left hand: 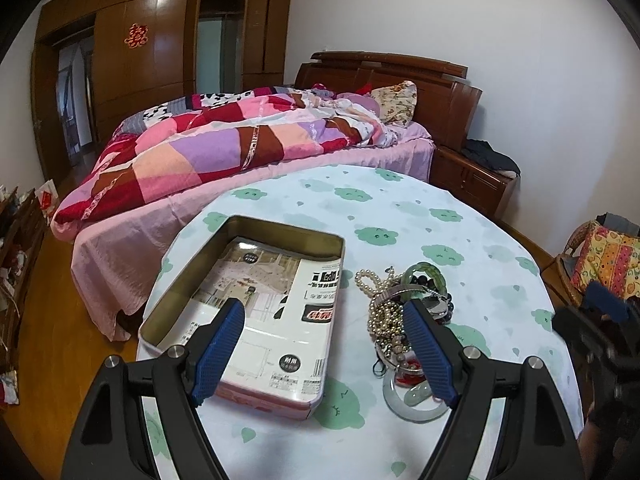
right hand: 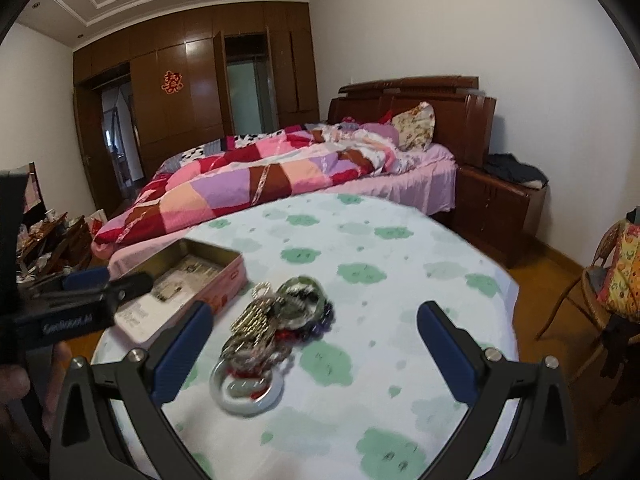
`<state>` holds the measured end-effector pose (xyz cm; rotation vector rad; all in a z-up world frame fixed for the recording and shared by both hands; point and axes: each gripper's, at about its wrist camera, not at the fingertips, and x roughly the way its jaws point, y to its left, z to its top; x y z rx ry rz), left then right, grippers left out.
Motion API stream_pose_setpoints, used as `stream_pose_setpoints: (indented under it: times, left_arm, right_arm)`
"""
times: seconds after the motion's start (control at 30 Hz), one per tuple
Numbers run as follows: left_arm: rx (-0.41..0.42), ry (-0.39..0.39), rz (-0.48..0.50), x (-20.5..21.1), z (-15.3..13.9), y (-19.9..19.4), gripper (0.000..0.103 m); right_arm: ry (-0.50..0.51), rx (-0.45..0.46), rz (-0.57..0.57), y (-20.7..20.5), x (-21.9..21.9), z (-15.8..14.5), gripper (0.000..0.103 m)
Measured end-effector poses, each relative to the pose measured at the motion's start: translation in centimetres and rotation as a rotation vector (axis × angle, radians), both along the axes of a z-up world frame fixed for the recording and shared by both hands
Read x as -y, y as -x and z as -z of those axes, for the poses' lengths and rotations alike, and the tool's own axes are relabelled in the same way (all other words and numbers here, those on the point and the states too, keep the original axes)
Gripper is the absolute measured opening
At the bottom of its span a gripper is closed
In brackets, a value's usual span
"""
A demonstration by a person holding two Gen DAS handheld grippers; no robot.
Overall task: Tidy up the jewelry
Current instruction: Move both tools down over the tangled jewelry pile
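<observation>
Jewelry [left hand: 404,312] lies in a tangled heap on the round table [left hand: 460,216], which we see covered by a pale cloth printed with green clouds. We hold the left gripper [left hand: 324,320] low over the near part of the table with its blue fingers [left hand: 222,344] spread wide apart and gripping nothing: its left finger hangs over the open tin [left hand: 248,312], its right one over the near edge of the heap. The tin sits just left of the jewelry, not touching it, and has a printed card lying flat inside. In the heap we make out a pearl strand [left hand: 370,280] at the far left, a green bangle [left hand: 426,274] at the far end, and a pale jade bangle [left hand: 416,400] nearest to us. From the right wrist view, the right gripper [right hand: 316,326] is also spread wide and empty, with the blurred heap between its fingers, closer to the left one. Beyond the table stands a bed [left hand: 248,148] under a patchwork quilt, and a wooden wardrobe [left hand: 160,48] fills the far wall.
</observation>
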<state>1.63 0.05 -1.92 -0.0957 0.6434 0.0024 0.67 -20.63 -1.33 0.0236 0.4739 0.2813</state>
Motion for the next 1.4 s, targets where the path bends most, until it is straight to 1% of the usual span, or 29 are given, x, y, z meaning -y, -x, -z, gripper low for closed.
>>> stream_pose_setpoints:
  times: [0.1, 0.17, 0.3, 0.37, 0.43, 0.5, 0.57, 0.6, 0.63, 0.77, 0.8, 0.87, 0.9, 0.93, 0.97, 1.0, 1.03, 1.1, 1.2, 1.27, 1.33, 1.4]
  left_arm:
    - [-0.008, -0.022, 0.016, 0.7, 0.3, -0.7, 0.081]
    - [-0.021, -0.031, 0.037, 1.4, 0.6, -1.3, 0.081]
    - [-0.041, -0.083, 0.095, 3.6, 1.8, -3.1, 0.081]
    - [-0.06, -0.117, 0.118, 4.6, 2.5, -4.2, 0.081]
    - [-0.083, -0.129, 0.154, 5.6, 3.3, -5.5, 0.081]
    - [-0.105, -0.154, 0.167, 6.5, 4.0, -6.5, 0.081]
    - [-0.119, -0.163, 0.192, 7.1, 4.5, -7.1, 0.074]
    - [-0.128, -0.175, 0.194, 7.4, 4.8, -7.5, 0.065]
    - [-0.142, -0.183, 0.202, 7.6, 5.1, -7.9, 0.06]
    - [-0.168, -0.206, 0.219, 8.3, 6.2, -9.5, 0.056]
    - [-0.179, -0.196, 0.23, 8.3, 6.4, -9.8, 0.055]
    - [-0.192, -0.172, 0.261, 8.4, 6.7, -10.1, 0.049]
    - [-0.197, -0.163, 0.27, 8.4, 6.7, -10.3, 0.041]
    - [-0.202, -0.155, 0.277, 8.5, 6.7, -10.3, 0.027]
    - [-0.203, -0.145, 0.283, 8.4, 6.6, -10.2, 0.019]
    - [-0.195, -0.145, 0.284, 8.4, 6.5, -10.1, 0.006]
    - [-0.187, -0.139, 0.288, 8.4, 6.2, -9.9, 0.0]
    - [-0.163, -0.085, 0.298, 8.0, 5.3, -9.2, 0.0]
    - [-0.104, -0.085, 0.3, 8.0, 3.9, -8.2, 0.0]
    - [-0.082, -0.083, 0.292, 7.8, 3.4, -7.8, 0.0]
    - [-0.073, -0.052, 0.292, 7.5, 3.0, -7.5, 0.0]
    - [-0.063, -0.061, 0.286, 7.4, 2.9, -7.3, 0.0]
  right_arm:
    - [0.005, 0.002, -0.001, -1.3, 0.1, -0.1, 0.103]
    - [0.014, -0.017, -0.001, -2.3, 0.1, 0.2, 0.103]
    - [0.017, -0.053, 0.0, -3.9, 0.2, 1.0, 0.103]
    - [0.014, -0.068, 0.005, -4.4, 0.4, 1.4, 0.103]
    - [0.011, -0.079, 0.015, -4.8, 0.8, 1.7, 0.103]
    - [-0.001, -0.091, 0.026, -5.1, 1.3, 2.0, 0.103]
    - [-0.016, -0.109, 0.035, -5.4, 1.8, 2.4, 0.103]
    - [-0.03, -0.118, 0.038, -5.5, 2.0, 2.5, 0.103]
    - [-0.043, -0.125, 0.041, -5.6, 2.3, 2.6, 0.103]
    - [-0.064, -0.138, 0.046, -5.7, 2.7, 2.8, 0.103]
    - [-0.066, -0.14, 0.047, -5.7, 2.8, 2.9, 0.103]
    - [-0.069, -0.14, 0.048, -5.7, 2.8, 2.8, 0.103]
    - [-0.066, -0.139, 0.048, -5.7, 2.8, 2.9, 0.103]
    - [-0.066, -0.138, 0.049, -5.7, 2.8, 2.9, 0.103]
    - [-0.067, -0.137, 0.051, -5.8, 2.9, 2.9, 0.103]
    - [-0.07, -0.136, 0.055, -5.7, 3.0, 2.9, 0.103]
    - [-0.072, -0.136, 0.058, -5.8, 3.1, 2.9, 0.103]
    - [-0.074, -0.135, 0.066, -5.9, 3.4, 3.0, 0.103]
    - [-0.07, -0.144, 0.076, -6.2, 3.6, 3.3, 0.103]
    - [-0.061, -0.148, 0.076, -6.3, 3.6, 3.4, 0.103]
    - [-0.051, -0.154, 0.077, -6.5, 3.7, 3.6, 0.103]
    - [-0.044, -0.167, 0.073, -6.8, 3.8, 3.9, 0.103]
